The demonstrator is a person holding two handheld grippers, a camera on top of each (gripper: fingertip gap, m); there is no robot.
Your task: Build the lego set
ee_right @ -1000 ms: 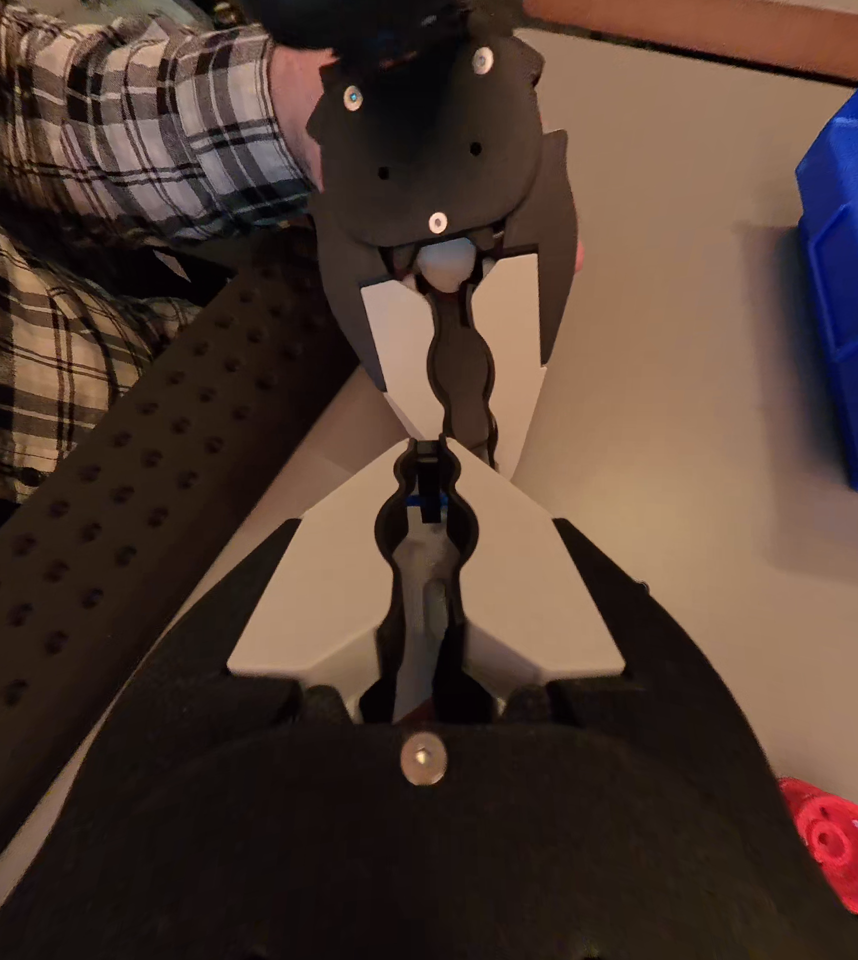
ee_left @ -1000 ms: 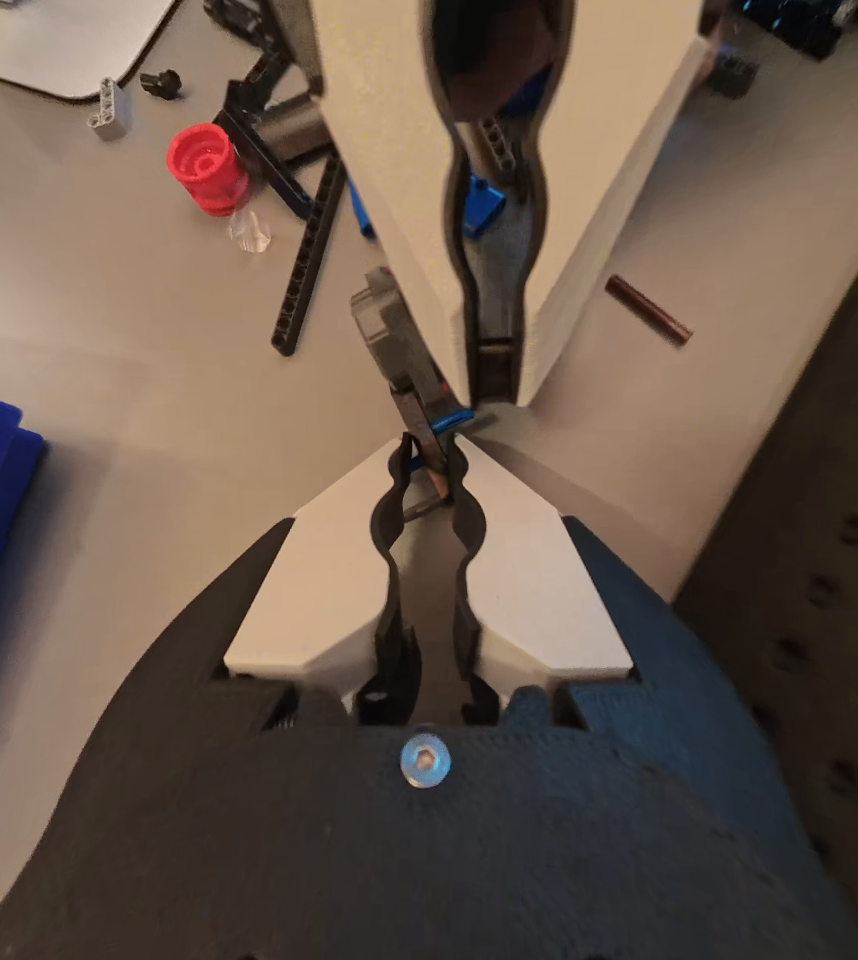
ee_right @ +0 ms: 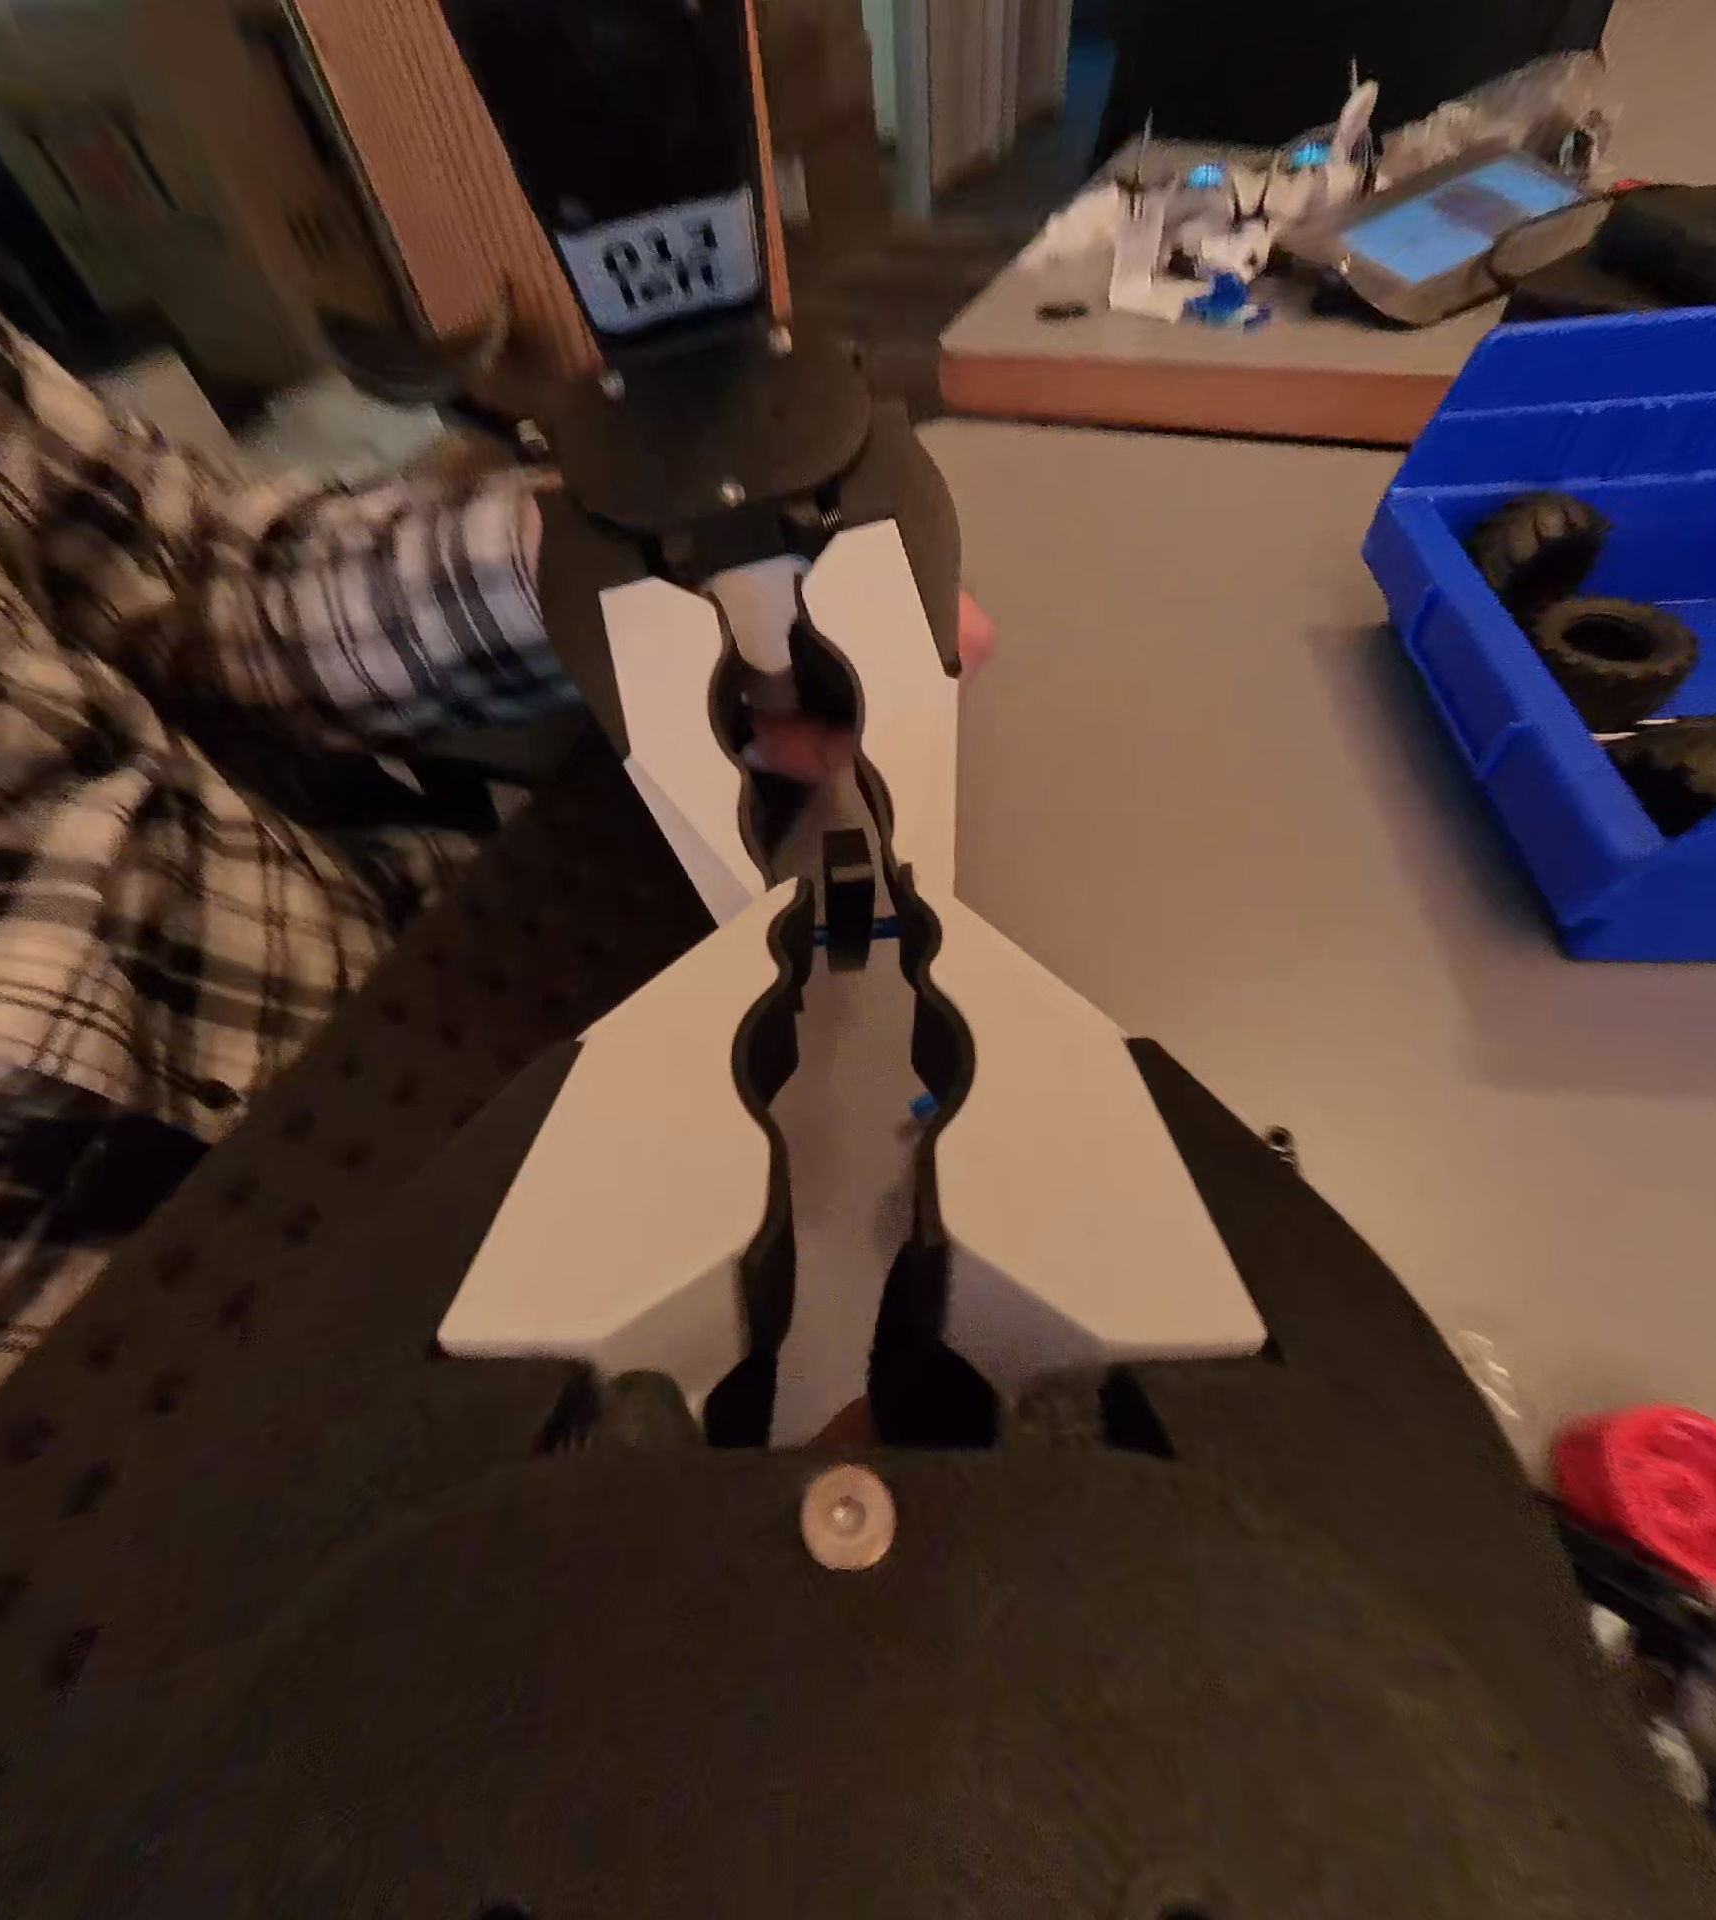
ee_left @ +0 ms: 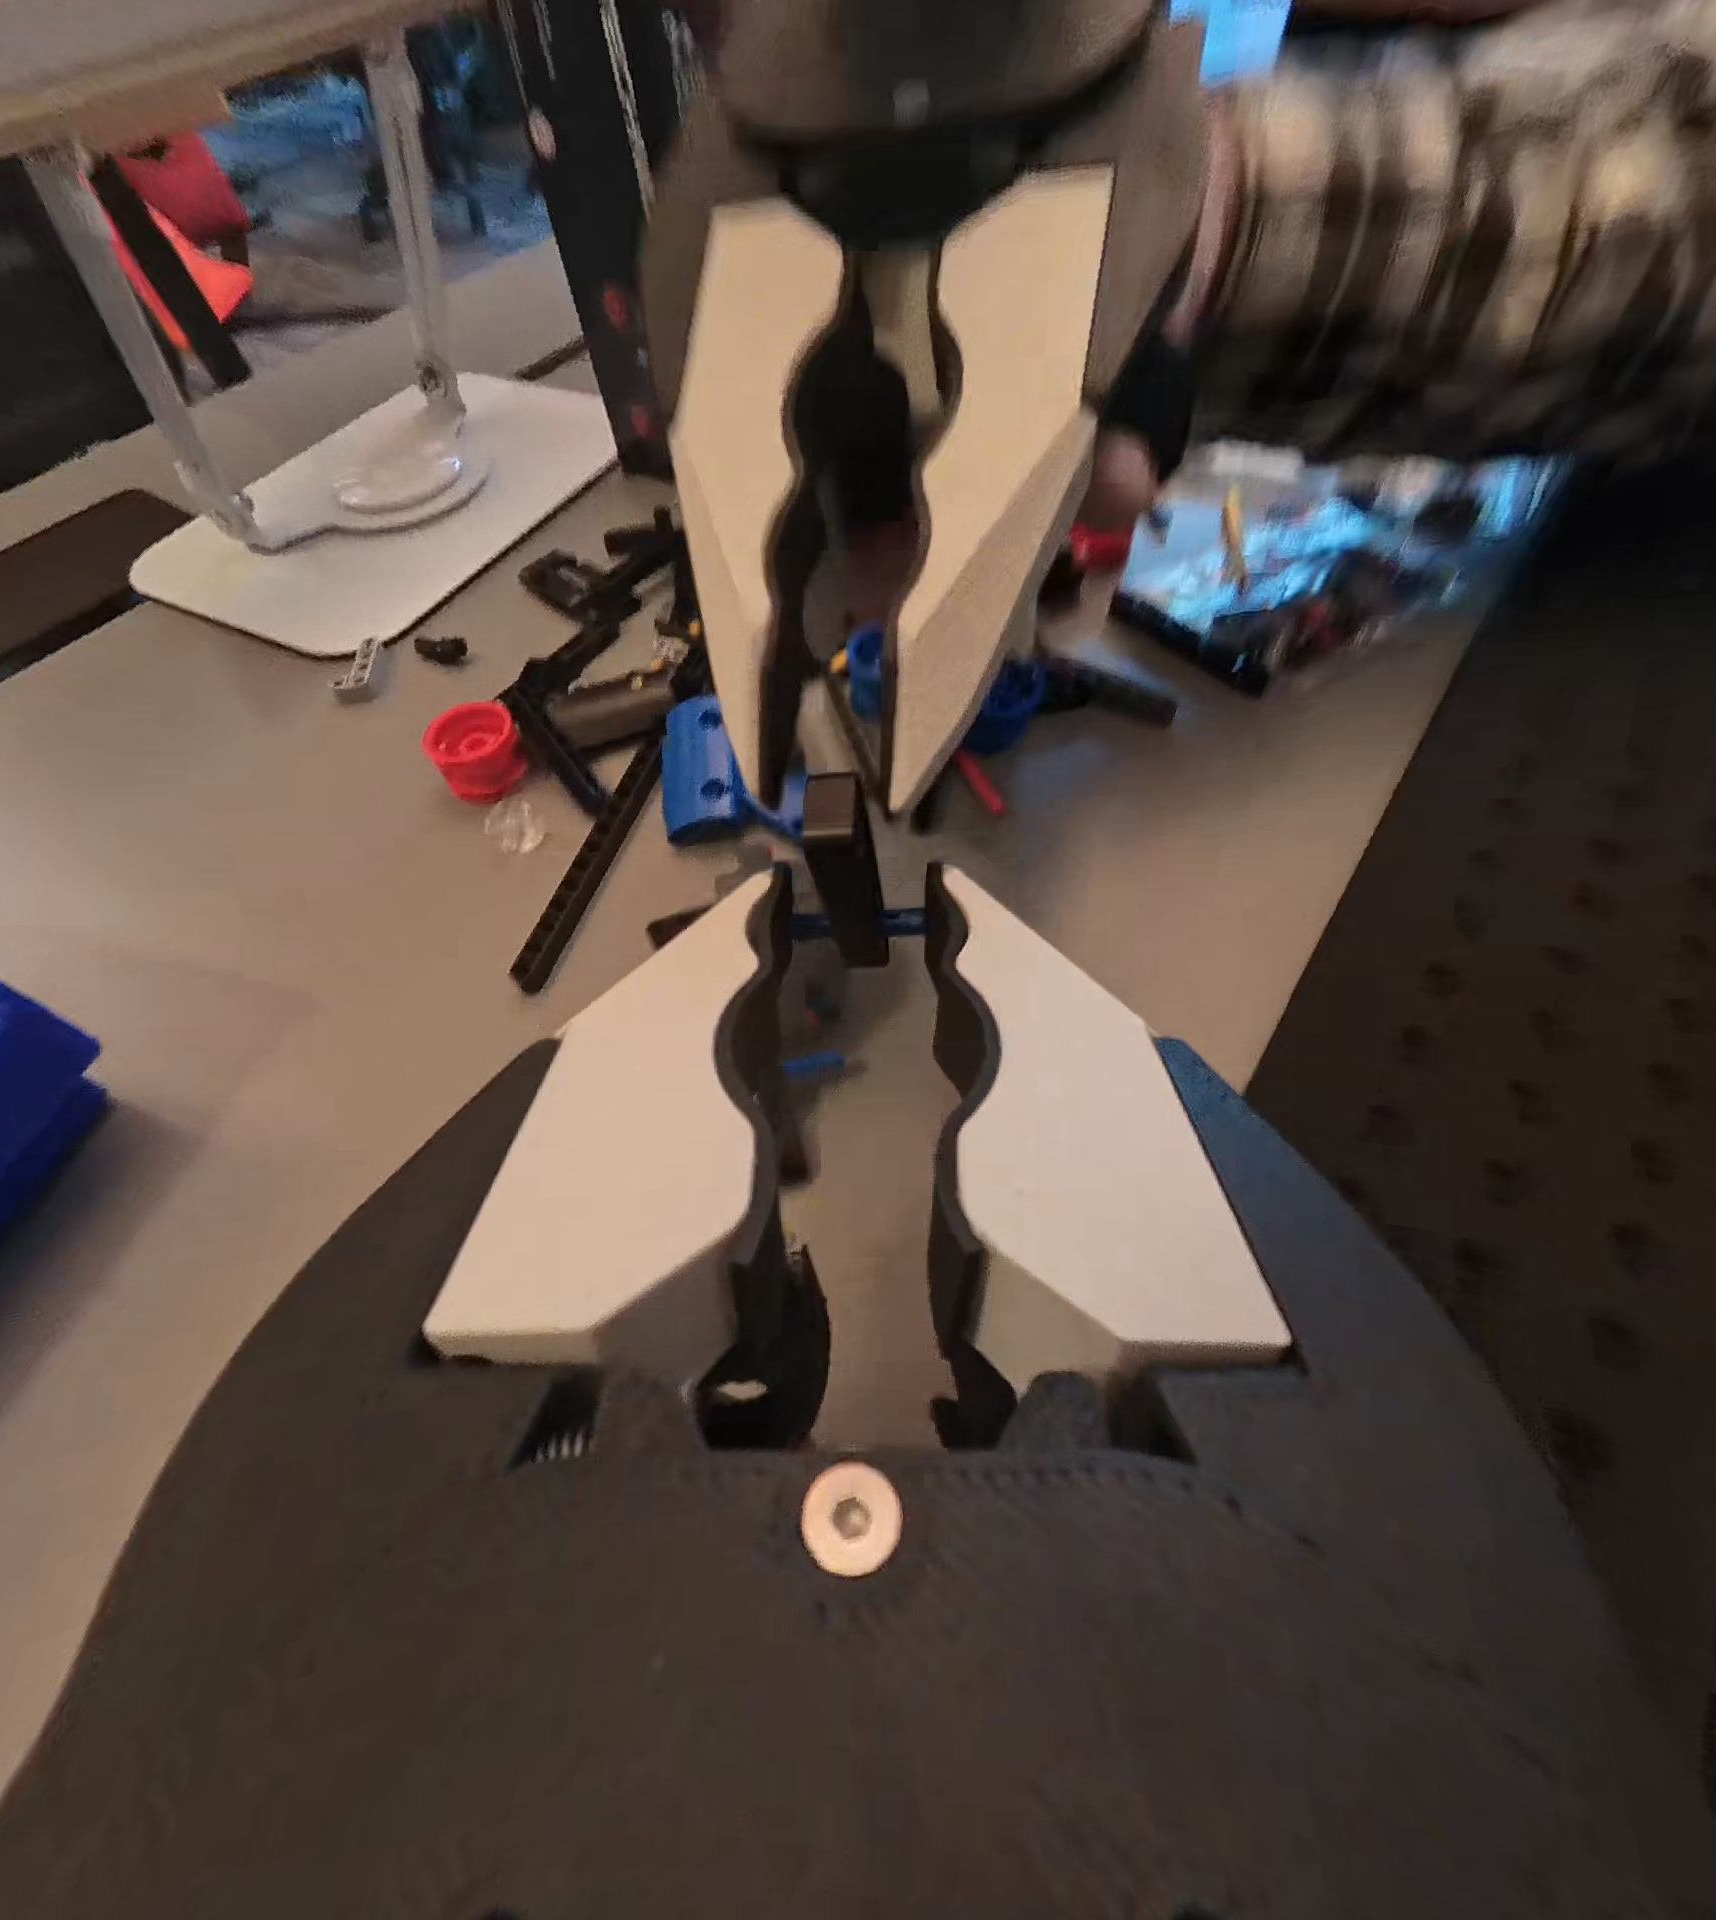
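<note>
So the small black lego piece (ee_left: 841,868) with a blue pin (ee_left: 904,921) through it sits up in the air right between our two tools, tip to tip. Our left tool (ee_left: 852,902) is spread a bit, and the pin spans the gap, its ends touching both pads, so it's gripping the pin. Our right tool (ee_right: 852,914) looks the same from its own camera: pin ends against the pads, grasping it.

Below on the table (ee_left: 158,852), at about 10 o'clock in the left view, there's a red wheel hub (ee_left: 473,746), a long black beam (ee_left: 589,868) and a blue connector (ee_left: 700,771). In the right view a blue bin (ee_right: 1602,665) with black tires (ee_right: 1612,649) sits at 2 o'clock.
</note>
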